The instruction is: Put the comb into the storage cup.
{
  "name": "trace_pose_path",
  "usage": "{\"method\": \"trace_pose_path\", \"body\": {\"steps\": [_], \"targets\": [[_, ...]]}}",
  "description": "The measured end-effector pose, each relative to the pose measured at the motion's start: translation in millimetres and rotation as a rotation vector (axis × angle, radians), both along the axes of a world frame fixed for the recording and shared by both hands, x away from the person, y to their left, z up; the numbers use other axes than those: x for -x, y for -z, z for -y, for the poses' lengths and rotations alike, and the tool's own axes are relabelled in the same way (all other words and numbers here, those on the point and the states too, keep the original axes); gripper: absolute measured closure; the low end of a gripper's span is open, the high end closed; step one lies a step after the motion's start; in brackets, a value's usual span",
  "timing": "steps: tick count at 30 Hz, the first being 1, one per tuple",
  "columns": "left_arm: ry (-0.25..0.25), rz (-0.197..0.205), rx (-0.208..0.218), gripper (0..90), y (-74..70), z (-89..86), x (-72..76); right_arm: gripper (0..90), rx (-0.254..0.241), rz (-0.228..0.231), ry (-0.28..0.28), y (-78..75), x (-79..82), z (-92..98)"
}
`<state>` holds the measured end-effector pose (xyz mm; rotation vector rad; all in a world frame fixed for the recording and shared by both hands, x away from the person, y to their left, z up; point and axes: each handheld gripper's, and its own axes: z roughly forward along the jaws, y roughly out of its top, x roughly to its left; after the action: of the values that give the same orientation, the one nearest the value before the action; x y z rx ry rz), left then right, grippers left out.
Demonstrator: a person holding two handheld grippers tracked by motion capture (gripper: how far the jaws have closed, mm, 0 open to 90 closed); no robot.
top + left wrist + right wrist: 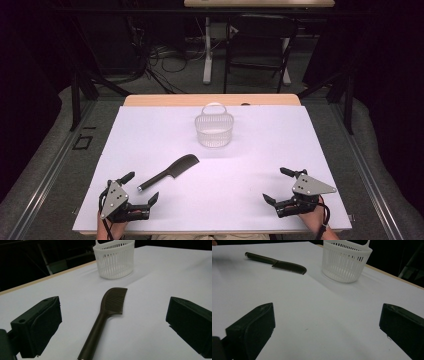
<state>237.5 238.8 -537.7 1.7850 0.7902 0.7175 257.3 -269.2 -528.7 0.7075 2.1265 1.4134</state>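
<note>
A black comb (170, 172) with a long handle lies flat on the white table sheet (260, 150), handle toward the near left. Behind it stands an empty white slatted basket (214, 129) with a handle. My left gripper (141, 188) rests at the near left edge, open, its jaws wide on either side of the comb's handle end without touching it; the comb (106, 315) runs up between them in the left gripper view, basket (115, 260) beyond. My right gripper (276, 185) sits open at the near right, nothing between its jaws; its view has the comb (279, 263) far left and the basket (345, 261).
The wooden table edge (210, 99) runs behind the sheet. Beyond it stand a chair (260, 45) and a desk leg (207, 50) on a dark floor with cables. Black frame posts (75, 95) flank the table.
</note>
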Motion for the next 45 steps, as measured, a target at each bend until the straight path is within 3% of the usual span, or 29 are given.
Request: {"method": "trace_pose_path", "body": {"steps": [9, 14, 20, 23, 28, 36, 39, 41, 42, 43, 45], "targets": [[-0.007, -0.033, 0.002, 1.8, -2.5, 1.4, -2.1, 0.1, 0.000, -0.001, 0.001, -0.4, 1.9, 1.4], [0.006, -0.077, -0.024, 0.7, -3.1, 6.3, -5.0, 0.0, 0.003, -0.004, 0.002, 0.3, 0.4, 0.8], [0.011, -0.101, -0.029, 0.0, -4.4, 12.7, -9.3, 0.1, 0.007, -0.006, 0.005, -0.4, 1.0, 2.2], [0.012, -0.111, -0.054, 0.0, -3.5, 17.1, -11.9, 0.1, 0.008, -0.008, 0.006, -0.1, 0.7, 1.9], [0.028, -0.164, -0.066, 0.0, -4.3, 23.4, -20.2, 0.1, 0.010, -0.011, 0.002, 0.6, 0.1, 0.7], [0.042, -0.203, -0.097, 0.6, -1.4, 30.3, -26.9, 0.1, 0.008, -0.013, 0.003, 1.2, -0.2, 0.1], [0.033, -0.213, -0.115, 5.1, -0.7, 31.8, -29.0, 0.1, 0.014, -0.010, -0.001, 0.9, 0.8, -0.1], [0.040, -0.224, -0.120, 21.5, 0.6, 32.6, -30.0, 0.1, 0.013, -0.010, -0.002, 1.1, 0.2, 0.4], [0.047, -0.233, -0.127, 21.5, 1.4, 33.2, -30.5, 0.1, 0.013, -0.010, -0.002, 1.1, 0.2, 0.4], [0.053, -0.238, -0.131, 29.8, 2.4, 33.6, -31.2, 0.1, 0.013, -0.013, -0.002, 1.4, -0.1, 0.5], [0.056, -0.250, -0.150, 37.5, 4.0, 35.3, -32.7, 0.1, 0.015, -0.013, -0.002, 1.6, -0.7, 0.6]]}}
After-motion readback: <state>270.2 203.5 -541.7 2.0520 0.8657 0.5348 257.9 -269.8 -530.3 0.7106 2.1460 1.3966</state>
